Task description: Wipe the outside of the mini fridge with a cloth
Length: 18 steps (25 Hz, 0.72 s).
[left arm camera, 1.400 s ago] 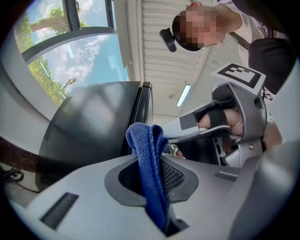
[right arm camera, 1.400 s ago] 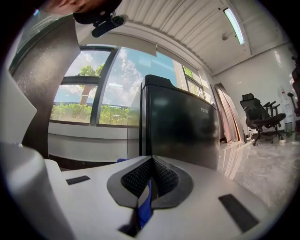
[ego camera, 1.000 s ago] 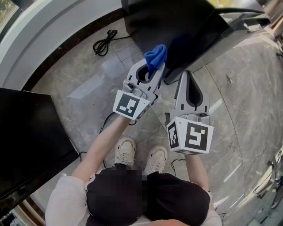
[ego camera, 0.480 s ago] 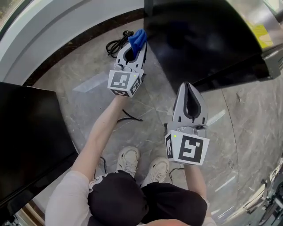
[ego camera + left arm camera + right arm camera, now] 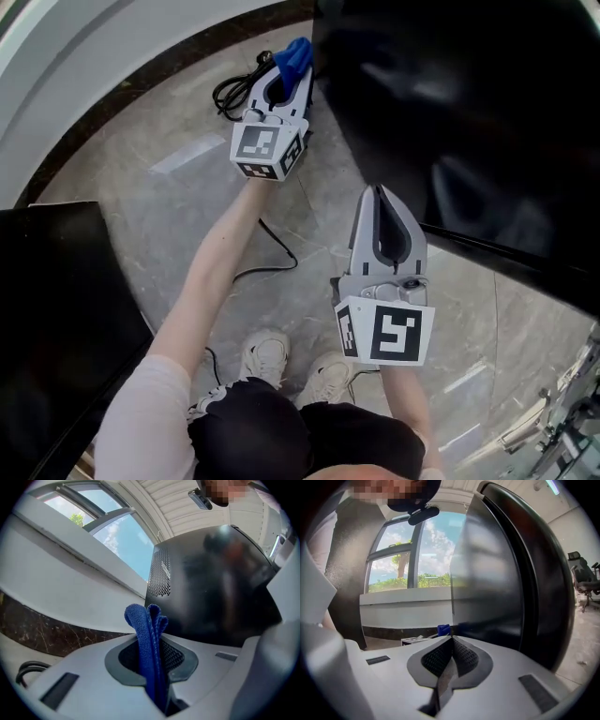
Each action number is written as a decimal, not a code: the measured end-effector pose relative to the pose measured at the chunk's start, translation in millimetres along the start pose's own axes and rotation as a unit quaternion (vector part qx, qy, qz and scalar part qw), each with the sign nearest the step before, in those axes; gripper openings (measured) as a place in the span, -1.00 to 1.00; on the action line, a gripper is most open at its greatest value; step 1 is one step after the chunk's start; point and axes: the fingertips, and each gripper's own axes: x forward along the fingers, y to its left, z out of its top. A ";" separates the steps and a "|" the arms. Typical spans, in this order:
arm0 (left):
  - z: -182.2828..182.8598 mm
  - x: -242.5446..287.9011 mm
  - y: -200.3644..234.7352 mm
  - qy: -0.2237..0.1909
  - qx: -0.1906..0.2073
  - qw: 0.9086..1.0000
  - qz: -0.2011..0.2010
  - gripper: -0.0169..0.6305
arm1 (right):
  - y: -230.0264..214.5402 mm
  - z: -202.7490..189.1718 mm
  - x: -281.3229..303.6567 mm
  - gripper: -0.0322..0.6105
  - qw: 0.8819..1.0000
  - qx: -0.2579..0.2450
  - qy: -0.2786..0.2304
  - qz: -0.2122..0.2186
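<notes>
The black glossy mini fridge [image 5: 450,103] fills the upper right of the head view. My left gripper [image 5: 292,58] is shut on a folded blue cloth [image 5: 295,54], held at the fridge's left rear corner. In the left gripper view the blue cloth [image 5: 147,634] sticks up between the jaws, with the fridge's side and vent holes [image 5: 161,571] just beyond. My right gripper [image 5: 380,192] is shut and holds nothing, close to the fridge's front side. The right gripper view shows the fridge [image 5: 501,573] close on the right and the cloth [image 5: 443,629] far off.
A coiled black power cable [image 5: 234,89] lies on the marble floor [image 5: 178,206] by the wall. Another cable [image 5: 272,258] runs across the floor near the person's shoes [image 5: 267,356]. A black cabinet [image 5: 56,319] stands at the left.
My left gripper has carried the blue cloth up and left along the fridge's side to its rear corner. The head view has shifted so the fridge looms larger.
</notes>
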 end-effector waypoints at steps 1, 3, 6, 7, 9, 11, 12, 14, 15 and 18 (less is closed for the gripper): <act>-4.4 5.4 3.0 0.001 -0.002 1.000 0.003 -0.77 | -0.9 -2.9 3.9 -0.87 1.000 0.003 0.003 0.000; -11.6 15.1 7.1 0.006 -0.003 1.000 0.005 -0.77 | -0.8 -7.1 10.5 -0.87 1.000 0.002 0.008 0.002; -17.7 26.0 7.8 0.011 0.004 1.000 0.000 -0.77 | 2.4 -8.5 20.9 -0.87 1.000 -0.009 0.010 0.008; -17.0 28.8 7.6 0.008 0.005 1.000 -0.001 -0.77 | 4.0 -6.8 25.7 -0.87 1.000 -0.012 0.008 0.011; -14.2 32.1 8.1 0.003 0.004 1.000 -0.001 -0.78 | 8.3 -0.9 36.5 -0.87 1.000 -0.020 0.000 0.017; -13.4 32.2 8.2 0.002 0.002 1.000 -0.003 -0.77 | 13.8 6.7 45.0 -0.87 0.999 -0.025 -0.009 0.023; -13.9 32.0 7.6 0.002 0.001 1.000 -0.004 -0.77 | 16.5 10.3 47.2 -0.87 0.999 -0.026 -0.013 0.026; -15.1 32.1 5.9 0.005 0.000 1.000 -0.009 -0.77 | 21.2 15.7 48.8 -0.87 0.999 -0.027 -0.019 0.030; -15.5 32.2 5.3 0.006 -0.001 1.000 -0.011 -0.77 | 22.9 17.1 49.0 -0.87 0.999 -0.028 -0.021 0.032; -17.2 30.4 1.5 0.012 -0.001 1.000 -0.016 -0.77 | 24.9 17.3 48.0 -0.87 0.999 -0.028 -0.021 0.033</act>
